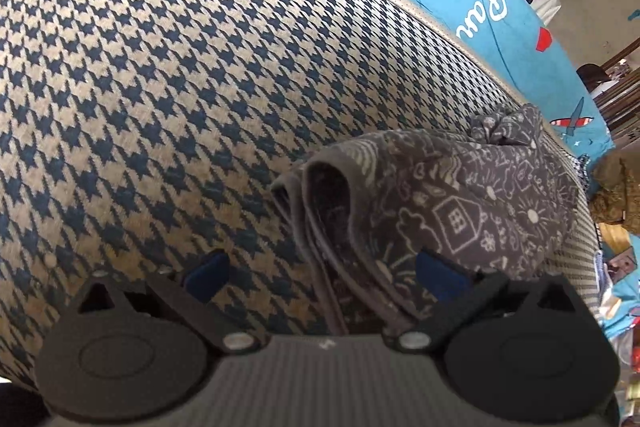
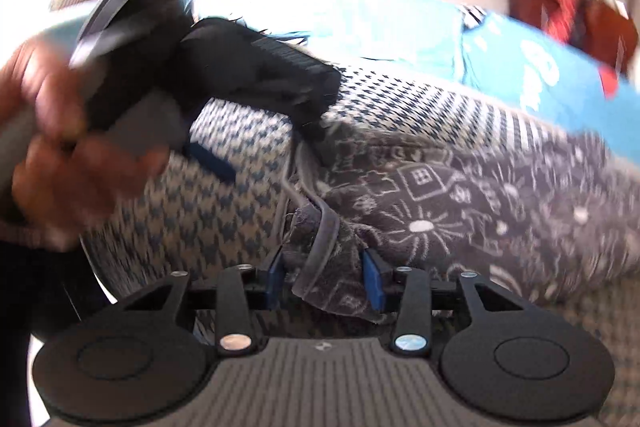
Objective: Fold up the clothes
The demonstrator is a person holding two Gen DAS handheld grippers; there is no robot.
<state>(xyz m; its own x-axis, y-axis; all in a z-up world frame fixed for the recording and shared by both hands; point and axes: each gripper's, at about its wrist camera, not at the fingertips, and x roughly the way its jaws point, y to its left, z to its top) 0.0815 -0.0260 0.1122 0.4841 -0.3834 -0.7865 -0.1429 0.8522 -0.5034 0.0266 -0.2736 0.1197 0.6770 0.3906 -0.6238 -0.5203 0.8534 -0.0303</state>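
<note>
A grey cloth printed with white doodles [image 1: 460, 203] lies folded in several layers on a blue-and-tan houndstooth blanket [image 1: 160, 87]. My left gripper [image 1: 322, 277] stands wide open just above the cloth's folded left edge, with the right pad over the cloth and the left pad over the blanket. In the right wrist view the same cloth [image 2: 460, 195] spreads to the right. Its near corner hangs between the pads of my right gripper [image 2: 323, 281]. A small gap shows beside the left pad, so the jaws stand open around it. A hand [image 2: 60, 155] holds the left gripper [image 2: 264, 151] at upper left.
A bright blue printed sheet [image 1: 492, 11] runs along the blanket's far edge. Red and brown things [image 2: 560, 7] stand blurred at the back right. Brownish clutter [image 1: 616, 195] sits past the right edge of the blanket.
</note>
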